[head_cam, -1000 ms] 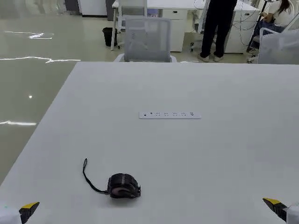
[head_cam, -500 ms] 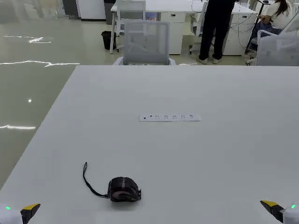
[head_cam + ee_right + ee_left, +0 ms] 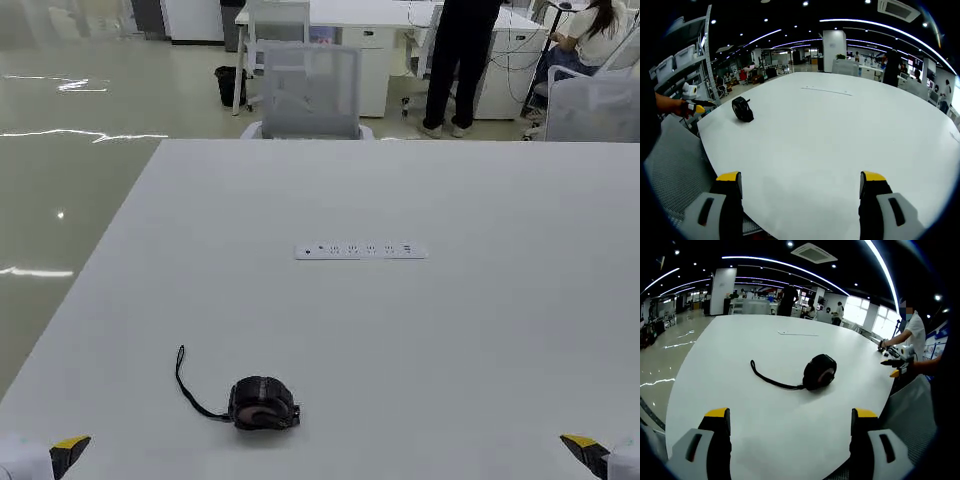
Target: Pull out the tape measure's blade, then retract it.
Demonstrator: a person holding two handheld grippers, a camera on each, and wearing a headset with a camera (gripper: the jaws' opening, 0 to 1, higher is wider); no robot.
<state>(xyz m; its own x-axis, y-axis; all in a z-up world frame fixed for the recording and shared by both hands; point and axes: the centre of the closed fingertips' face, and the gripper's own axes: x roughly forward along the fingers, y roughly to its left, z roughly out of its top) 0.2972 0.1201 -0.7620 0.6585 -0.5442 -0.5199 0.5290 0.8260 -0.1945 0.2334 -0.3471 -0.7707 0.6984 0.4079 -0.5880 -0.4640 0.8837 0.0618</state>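
Holding my left hand-held gripper (image 3: 791, 413) spread wide and empty at the desk's (image 3: 420, 340) near left edge, I had the black tape measure (image 3: 263, 402) lying on the desk just ahead and to its right, cord (image 3: 188, 384) trailing leftward. A white power strip (image 3: 360, 251) lay farther back. My right hand-held gripper (image 3: 801, 176) hung at the near right edge, likewise spread and empty, well apart from the tape measure.

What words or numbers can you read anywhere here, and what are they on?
None can be read.
Tape measure: anything printed on its side is too blurred to read.
Power strip: only tiny dark marks, too small to read.
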